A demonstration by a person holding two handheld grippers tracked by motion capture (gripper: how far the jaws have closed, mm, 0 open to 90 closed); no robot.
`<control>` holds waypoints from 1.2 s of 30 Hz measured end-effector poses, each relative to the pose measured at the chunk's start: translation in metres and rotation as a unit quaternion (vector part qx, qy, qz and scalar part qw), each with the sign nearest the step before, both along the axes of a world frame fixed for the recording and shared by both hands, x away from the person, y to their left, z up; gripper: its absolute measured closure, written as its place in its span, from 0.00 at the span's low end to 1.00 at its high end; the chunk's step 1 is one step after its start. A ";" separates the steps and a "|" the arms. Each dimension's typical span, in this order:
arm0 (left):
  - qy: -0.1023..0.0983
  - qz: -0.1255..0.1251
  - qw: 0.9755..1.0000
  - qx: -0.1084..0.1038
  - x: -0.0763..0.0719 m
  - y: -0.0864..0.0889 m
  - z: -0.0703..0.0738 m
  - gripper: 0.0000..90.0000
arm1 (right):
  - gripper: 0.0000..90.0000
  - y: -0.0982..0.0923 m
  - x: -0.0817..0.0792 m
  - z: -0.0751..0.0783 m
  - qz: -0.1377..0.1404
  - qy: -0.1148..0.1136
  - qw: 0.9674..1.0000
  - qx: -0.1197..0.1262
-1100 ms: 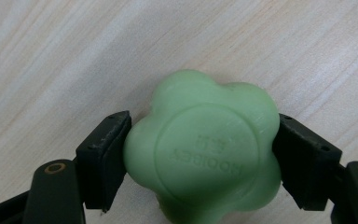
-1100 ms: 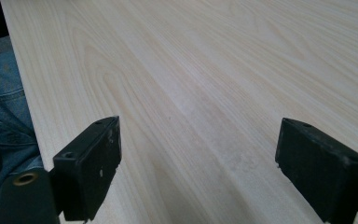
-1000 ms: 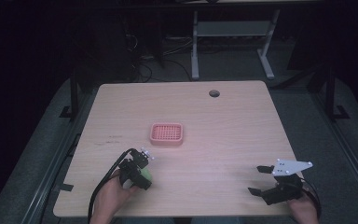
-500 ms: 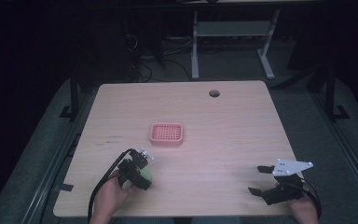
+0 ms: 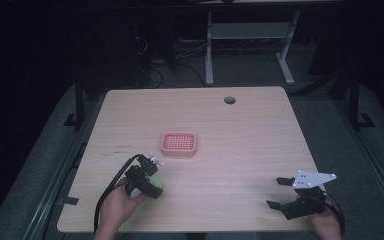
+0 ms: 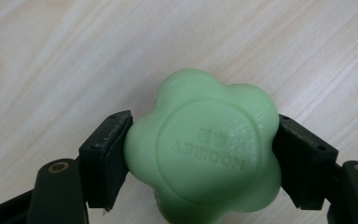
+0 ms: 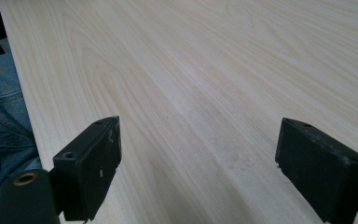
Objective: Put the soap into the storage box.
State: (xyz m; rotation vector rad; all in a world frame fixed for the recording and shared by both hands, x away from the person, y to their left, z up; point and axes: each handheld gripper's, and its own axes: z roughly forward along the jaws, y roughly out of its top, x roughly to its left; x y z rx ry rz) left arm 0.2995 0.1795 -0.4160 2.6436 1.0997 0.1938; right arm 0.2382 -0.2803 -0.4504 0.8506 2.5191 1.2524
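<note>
A: What do we have between the jaws on the left?

B: We hold a green flower-shaped soap [image 6: 204, 151]. In the left gripper view each black jaw presses one side of it, so the left gripper [image 6: 200, 154] is pinching it. There are raised letters on its top face, but we cannot read them well.

A: And where is the soap on the table?

B: In the high view we see it at the near left part of the wooden table [image 5: 240, 130], under our left gripper [image 5: 147, 180]. The pink soap dish [image 5: 179, 143] is near it, a little farther from us, and they are apart.

A: What about our other side?

B: The right gripper [image 5: 276, 192] is at the near right corner, well apart from the soap. Its jaws are spread wide, with only bare wood between them.
</note>
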 end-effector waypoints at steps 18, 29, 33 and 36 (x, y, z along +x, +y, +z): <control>0.000 -0.007 1.000 -0.019 0.032 -0.010 0.012 0.30 | 0.15 -0.001 0.000 0.000 -0.003 -0.001 1.000 0.004; 0.003 -0.001 1.000 -0.028 0.048 -0.014 0.014 0.30 | 0.15 -0.002 0.000 0.000 -0.003 -0.001 1.000 0.006; 0.002 -0.001 1.000 -0.031 0.053 -0.015 0.017 0.30 | 0.15 -0.001 -0.001 0.000 -0.003 0.000 1.000 0.005; -0.001 -0.001 0.999 -0.036 0.057 -0.017 0.019 0.30 | 0.15 -0.001 -0.001 0.000 -0.004 0.001 1.000 0.005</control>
